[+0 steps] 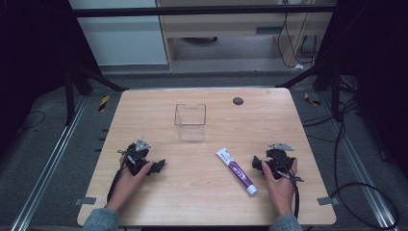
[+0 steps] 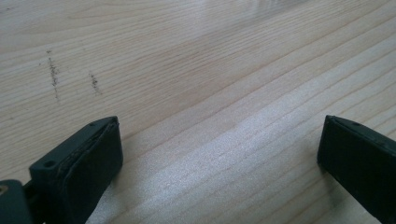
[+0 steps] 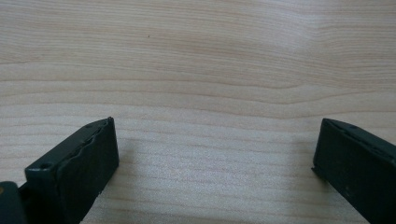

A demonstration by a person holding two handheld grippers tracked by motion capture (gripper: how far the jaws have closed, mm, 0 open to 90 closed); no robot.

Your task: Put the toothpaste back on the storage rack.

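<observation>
With both grippers resting wide-jawed and empty, the right gripper (image 1: 263, 163) should close across the toothpaste tube (image 1: 236, 171) at its nine o'clock, while the left gripper (image 1: 155, 166) waits, the clear box (image 1: 190, 122) lying toward eleven o'clock.

From your seat, the table (image 1: 202, 192) lay bare between your two grippers, so a hand could cross there freely. At about one o'clock of centre, the toothpaste tube (image 1: 236, 171) lay flat and slanted, just beside your right gripper (image 1: 262, 163) at its nine o'clock. The clear box (image 1: 190, 121) stood upright at twelve o'clock, well apart from both grippers. A small dark disc (image 1: 238, 101) sat flush near the far edge. Your left gripper (image 1: 156, 166) had bare wood between its parted jaws, as did the right.
</observation>
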